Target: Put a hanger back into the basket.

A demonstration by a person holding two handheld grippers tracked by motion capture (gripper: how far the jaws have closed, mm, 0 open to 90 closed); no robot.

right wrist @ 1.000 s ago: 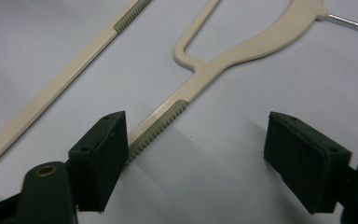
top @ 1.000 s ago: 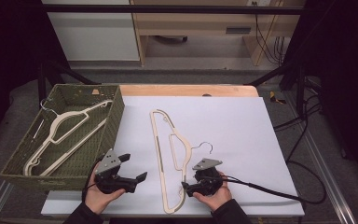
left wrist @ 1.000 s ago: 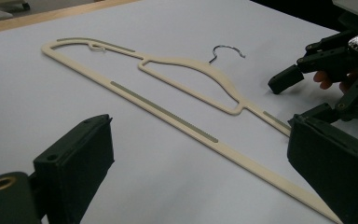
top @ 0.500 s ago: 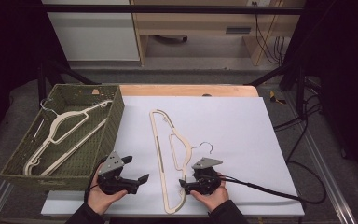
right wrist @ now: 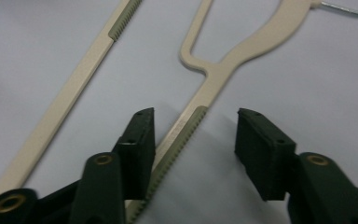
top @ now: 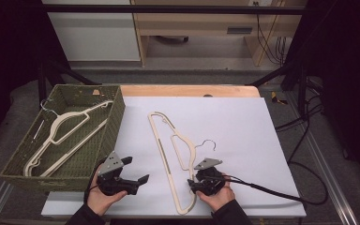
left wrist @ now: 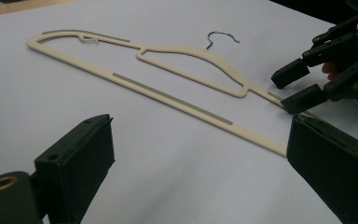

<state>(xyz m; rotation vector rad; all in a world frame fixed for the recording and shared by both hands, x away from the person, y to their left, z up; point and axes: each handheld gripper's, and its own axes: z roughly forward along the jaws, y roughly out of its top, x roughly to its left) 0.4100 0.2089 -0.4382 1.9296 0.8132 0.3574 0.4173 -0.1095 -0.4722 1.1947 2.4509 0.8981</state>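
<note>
Cream hanger (top: 168,150) lying flat on the white counter (top: 243,136), hook (top: 207,143) pointing right, so no way to get under it except at a thin arm. Probably why the right claw (right wrist: 193,133) sits low over the near shoulder arm, straddling it. Jaws just been closing in, arm between them, one pad brushing its edge but the other still clear, so not pinching yet. Guessing a grab at that ribbed grip strip (right wrist: 177,149) so it won't slip.

Left claw (left wrist: 196,154) spread wide, holding nothing, parked just left of the hanger's long bottom bar. Looks like waiting to help or staying out of the way.

Around: woven green basket (top: 115,122) at the left edge of the counter with another cream hanger (top: 70,131) already in it, likely the destination. Cable (top: 272,190) trailing right off the right claw, well clear. Nothing between hanger and basket except the left claw itself, which may need to shift.
</note>
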